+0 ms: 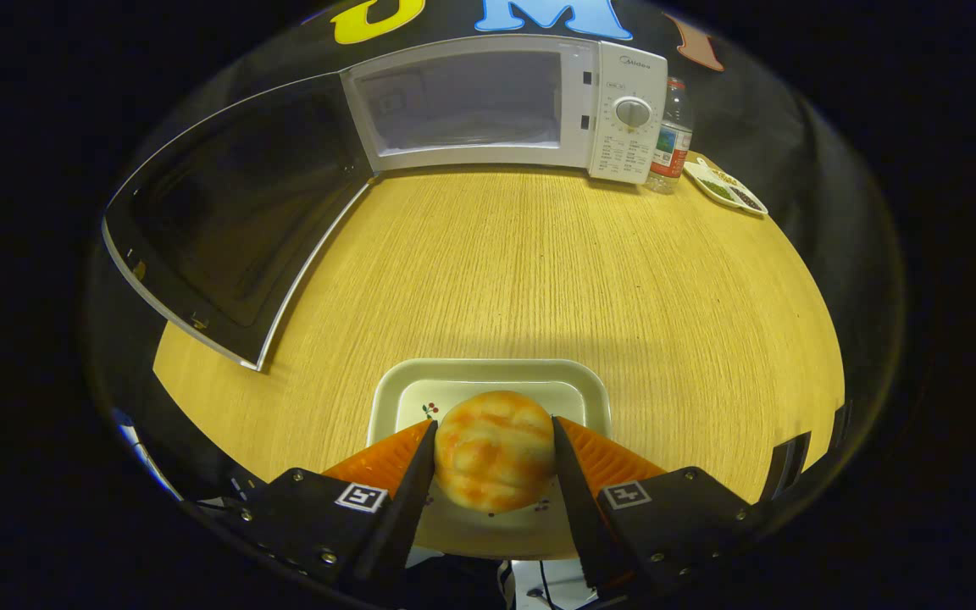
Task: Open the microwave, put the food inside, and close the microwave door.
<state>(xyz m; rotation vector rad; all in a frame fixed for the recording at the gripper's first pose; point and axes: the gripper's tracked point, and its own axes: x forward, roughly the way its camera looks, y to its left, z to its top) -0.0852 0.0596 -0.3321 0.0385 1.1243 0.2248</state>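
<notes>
- The gripper (494,449) is closed on the bun (495,450), one finger pressing each side, above the plate (488,377).
- The bun looks light and soft; it probably squashes easily, so hold mid-sides gently.
- The microwave (505,106) stands open well beyond the plate.

Bun (495,450) on plate (488,377), microwave (505,108) beyond.

You are looking at a wooden table (539,271). Sitting on it are the white microwave (505,106) with its door (234,220) swung open, a water bottle (671,135), a small divided dish (725,186), and a square plate (488,377).
</notes>
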